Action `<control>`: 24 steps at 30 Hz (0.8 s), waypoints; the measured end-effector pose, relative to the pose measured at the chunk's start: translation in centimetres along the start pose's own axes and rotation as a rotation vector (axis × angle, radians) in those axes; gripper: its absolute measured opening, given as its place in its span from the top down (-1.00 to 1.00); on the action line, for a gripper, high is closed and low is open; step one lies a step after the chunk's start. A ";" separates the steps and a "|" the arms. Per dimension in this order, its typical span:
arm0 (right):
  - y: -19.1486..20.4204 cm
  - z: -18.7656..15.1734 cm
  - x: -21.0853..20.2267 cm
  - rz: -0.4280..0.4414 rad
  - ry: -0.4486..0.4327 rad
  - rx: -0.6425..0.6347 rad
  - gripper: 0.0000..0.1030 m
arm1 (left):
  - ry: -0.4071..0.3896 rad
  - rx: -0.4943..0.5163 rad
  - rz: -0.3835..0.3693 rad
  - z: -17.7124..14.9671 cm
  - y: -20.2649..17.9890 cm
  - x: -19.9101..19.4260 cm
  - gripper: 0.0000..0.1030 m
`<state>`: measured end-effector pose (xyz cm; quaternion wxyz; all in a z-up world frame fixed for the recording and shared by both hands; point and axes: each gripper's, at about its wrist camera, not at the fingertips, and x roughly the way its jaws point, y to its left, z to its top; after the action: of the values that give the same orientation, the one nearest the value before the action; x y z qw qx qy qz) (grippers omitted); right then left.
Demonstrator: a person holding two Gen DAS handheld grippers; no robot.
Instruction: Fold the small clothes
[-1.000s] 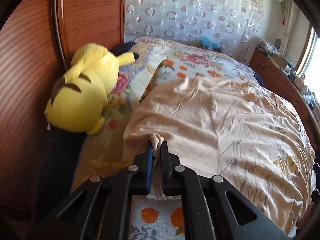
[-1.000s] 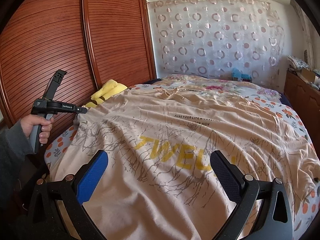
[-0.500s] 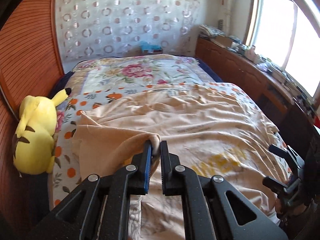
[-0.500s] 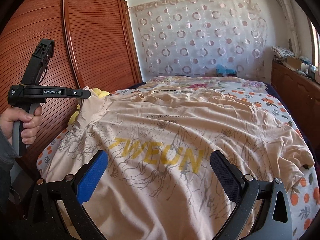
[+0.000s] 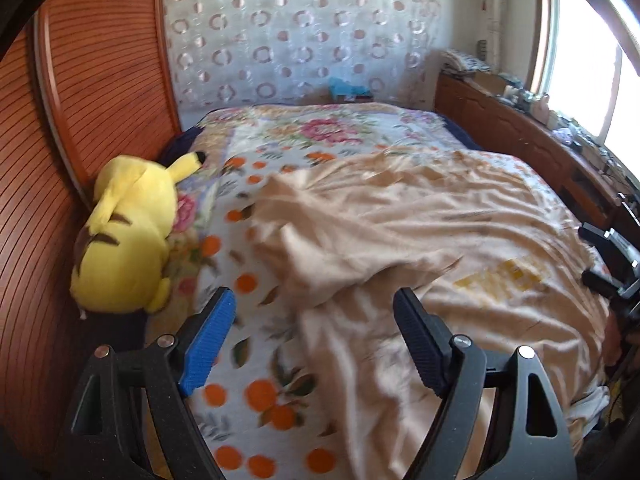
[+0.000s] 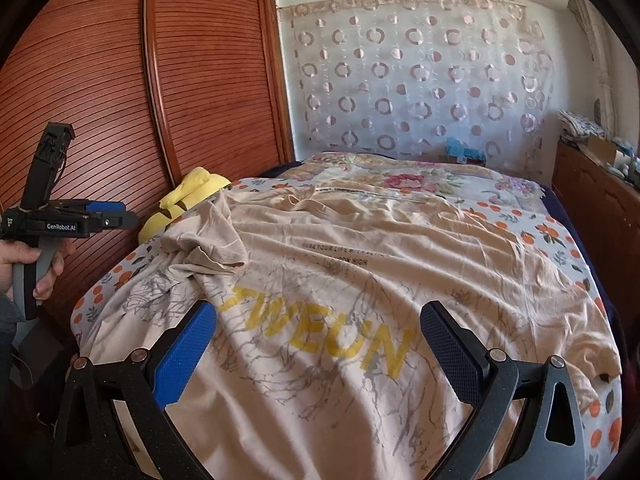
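My left gripper (image 5: pixel 314 330) has just opened; its jaws stand spread with nothing between them. My right gripper (image 6: pixel 318 354) is likewise spread and empty. The beige T-shirt (image 6: pixel 360 264) lies on the bedspread (image 5: pixel 256 396), one sleeve (image 6: pixel 212 240) folded inward.

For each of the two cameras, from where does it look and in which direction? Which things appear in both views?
Left wrist: sits on the left tongs, looks down over the bed's left side at the yellow plush; open fingers show, having just opened, nothing between.
Right wrist: sits on the right tongs, looks along the beige T-shirt toward the curtain; open fingers and the left hand show.
Shared: T-shirt, plush, curtain, floral bedcover.
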<state>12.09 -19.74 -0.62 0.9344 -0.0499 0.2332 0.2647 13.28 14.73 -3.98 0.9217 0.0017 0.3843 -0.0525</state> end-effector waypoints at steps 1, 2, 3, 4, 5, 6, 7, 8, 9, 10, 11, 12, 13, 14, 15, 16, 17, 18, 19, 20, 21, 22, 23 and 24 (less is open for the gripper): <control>0.5 0.7 0.6 0.020 0.002 -0.021 -0.95 | 0.005 -0.012 0.008 -0.7 0.6 0.1 -0.58; 1.1 1.4 1.3 0.040 0.004 -0.043 -0.94 | 0.010 -0.021 0.010 -1.3 1.0 0.3 -0.58; 2.0 2.2 2.1 0.061 0.005 -0.069 -0.93 | 0.018 -0.032 0.012 -1.9 1.5 0.5 -0.58; 2.8 3.0 3.0 0.084 0.008 -0.094 -0.89 | 0.022 -0.037 0.014 -2.2 1.7 0.6 -0.58; 3.7 3.8 3.9 0.109 0.011 -0.118 -0.85 | 0.027 -0.040 0.018 -2.7 1.8 0.8 -0.58; 4.7 4.6 4.9 0.140 0.019 -0.139 -0.78 | 0.030 -0.041 0.020 -3.1 1.8 1.0 -0.58; 5.6 5.4 6.0 0.172 0.030 -0.156 -0.70 | 0.035 -0.044 0.022 -3.5 2.0 1.1 -0.58; 6.2 6.0 7.1 0.204 0.045 -0.167 -0.65 | 0.039 -0.049 0.023 -3.8 2.1 1.2 -0.58; 7.3 6.7 8.4 0.236 0.069 -0.179 -0.53 | 0.041 -0.053 0.022 -4.1 2.2 1.2 -0.58; 8.2 7.2 9.8 0.264 0.095 -0.189 -0.43 | 0.040 -0.060 0.019 -4.3 2.5 1.2 -0.58; 9.1 7.4 11.1 0.285 0.119 -0.201 -0.38 | 0.040 -0.067 0.017 -4.5 2.7 1.2 -0.58; 10.0 7.7 12.5 0.302 0.143 -0.214 -0.29 | 0.040 -0.075 0.016 -4.7 3.0 1.1 -0.58; 10.9 7.8 13.7 0.311 0.161 -0.226 -0.20 | 0.038 -0.082 0.015 -4.9 3.2 1.0 -0.58; 11.7 7.9 14.9 0.316 0.176 -0.238 -0.17 | 0.037 -0.088 0.015 -5.0 3.5 0.9 -0.58; 12.7 7.9 16.0 0.321 0.194 -0.250 -0.14 | 0.036 -0.093 0.015 -5.2 3.7 0.9 -0.58; 13.1 8.0 16.9 0.326 0.214 -0.260 -0.12 | 0.036 -0.098 0.013 -5.3 3.9 0.8 -0.58; 13.6 8.2 17.9 0.329 0.238 -0.272 -0.11 | 0.037 -0.102 0.010 -5.5 4.0 0.8 -0.58; 14.3 8.0 18.8 0.333 0.259 -0.287 -0.06 | 0.037 -0.106 0.007 -5.6 4.0 0.8 -0.58; 14.7 8.1 19.6 0.341 0.277 -0.303 -0.03 | 0.038 -0.109 0.002 -5.7 4.1 0.8 -0.58; 15.4 8.1 20.4 0.347 0.296 -0.321 -0.01 | 0.038 -0.112 0.000 -5.7 4.1 0.9 -0.58; 15.8 8.0 20.9 0.349 0.313 -0.338 0.09 | 0.039 -0.113 -0.003 -5.8 4.1 0.9 -0.58; 16.2 7.9 21.3 0.347 0.326 -0.360 0.35 | 0.040 -0.112 -0.007 -5.9 4.0 1.1 -0.58; 16.6 7.9 21.6 0.340 0.330 -0.379 0.56 | 0.041 -0.111 -0.012 -5.9 3.8 1.2 -0.58; 16.8 8.0 21.7 0.337 0.328 -0.387 0.94 | 0.044 -0.110 -0.018 -5.9 3.5 1.3 -0.58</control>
<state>23.01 6.57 -3.03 0.8001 -0.2298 0.3313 0.4441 10.33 18.34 -9.21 0.9112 -0.0513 0.4068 -0.0393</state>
